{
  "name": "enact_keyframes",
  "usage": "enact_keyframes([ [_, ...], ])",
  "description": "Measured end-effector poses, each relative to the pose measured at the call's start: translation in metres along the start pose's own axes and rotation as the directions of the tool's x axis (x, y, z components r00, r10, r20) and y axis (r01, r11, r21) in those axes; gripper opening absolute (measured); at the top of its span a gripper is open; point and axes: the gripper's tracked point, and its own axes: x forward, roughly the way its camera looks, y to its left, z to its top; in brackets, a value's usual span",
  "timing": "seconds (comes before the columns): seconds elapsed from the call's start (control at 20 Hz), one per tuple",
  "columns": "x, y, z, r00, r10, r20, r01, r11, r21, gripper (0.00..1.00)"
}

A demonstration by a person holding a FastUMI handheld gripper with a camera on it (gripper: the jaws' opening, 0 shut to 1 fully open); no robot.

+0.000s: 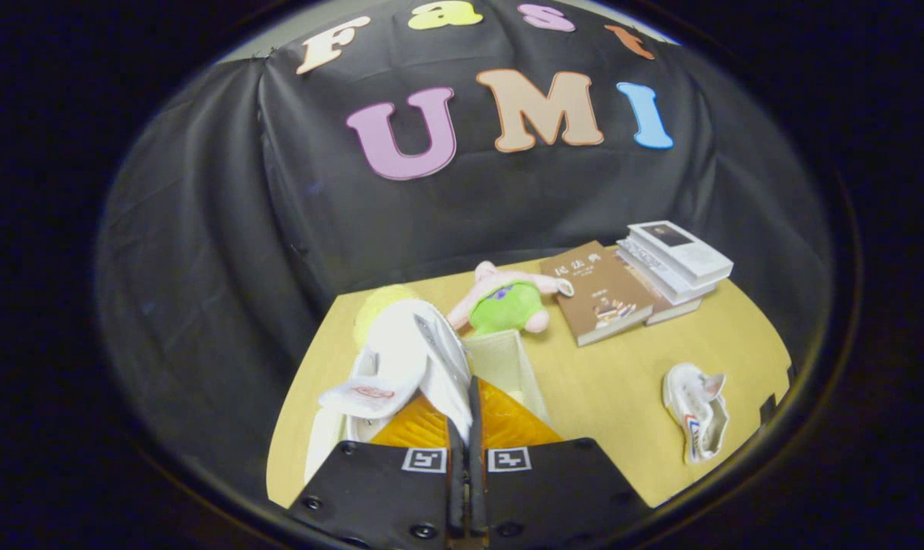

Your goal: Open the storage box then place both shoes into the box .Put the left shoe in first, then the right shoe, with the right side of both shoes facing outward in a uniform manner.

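One shoe down, basically, and one to go, far as I can judge. My tongs (462, 428) are clenched tight, fingers pressed together on what looks like the thin edge of the white sneaker (420, 355), which stands tilted just ahead of the tips. It hangs over the open beige fabric storage box (508, 359), whose yellow-orange padded bottom (508, 424) shows right under and beside the fingers. I can't tell exactly which bit of the shoe is pinched, could be the heel collar or the tongue.

How I'd play it: lower straight down, don't swing, because the box wall sits just to the right of the fingers and is soft enough to fold if the sole catches it. Check which side faces outward before letting go, since fixing it afterward inside a floppy box is a pain. Leave room alongside for the second one.

That second white sneaker with striped side (695, 412) lies on its side on the tan tabletop (607, 382), well off to the right of the tongs. Beyond the box sit a pink and green plush toy (504, 302) and a brown book (603, 294) beside a stack of white books (676, 260), all out of the way.
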Motion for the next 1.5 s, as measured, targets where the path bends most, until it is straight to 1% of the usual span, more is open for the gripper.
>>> enact_keyframes([
  [0.1,0.012,0.003,-0.029,0.996,-0.026,-0.083,0.027,1.0,0.016,0.06],
  [0.25,0.033,0.006,-0.064,0.975,-0.032,-0.219,0.032,0.999,-0.005,0.06],
  [0.4,0.055,0.007,-0.096,0.937,-0.034,-0.348,0.02,0.999,-0.043,0.07],
  [0.5,0.066,0.012,-0.114,0.914,-0.027,-0.404,-0.003,0.997,-0.075,0.08],
  [0.6,0.071,0.012,-0.125,0.901,-0.04,-0.431,-0.015,0.992,-0.122,0.11],
  [0.65,0.069,0.014,-0.133,0.888,-0.043,-0.457,-0.021,0.991,-0.134,0.12],
  [0.7,0.07,0.012,-0.133,0.883,-0.046,-0.467,-0.021,0.99,-0.138,0.13],
  [0.75,0.068,0.015,-0.135,0.876,-0.028,-0.481,-0.034,0.992,-0.119,0.15],
  [0.8,0.067,0.012,-0.133,0.875,-0.021,-0.483,-0.037,0.993,-0.109,0.28],
  [0.9,0.059,0.009,-0.119,0.893,-0.017,-0.449,-0.023,0.996,-0.084,0.53],
  [0.95,0.052,0.012,-0.115,0.898,-0.009,-0.44,-0.029,0.997,-0.078,0.65],
  [1.0,0.046,0.016,-0.111,0.901,0.022,-0.434,-0.053,0.997,-0.059,0.78],
  [1.05,0.04,0.019,-0.103,0.914,0.045,-0.404,-0.067,0.997,-0.042,0.91],
  [1.1,0.036,0.022,-0.092,0.924,0.066,-0.376,-0.081,0.996,-0.023,1.0],
  [1.25,0.017,0.025,-0.061,0.956,0.132,-0.264,-0.133,0.991,0.014,1.0],
  [1.35,0.001,0.022,-0.031,0.975,0.168,-0.149,-0.166,0.986,0.026,1.0],
  [1.45,-0.016,0.01,0.002,0.982,0.189,-0.013,-0.19,0.982,-0.02,1.0],
  [1.5,-0.028,0.0,0.017,0.981,0.188,0.055,-0.186,0.982,-0.044,1.0],
])
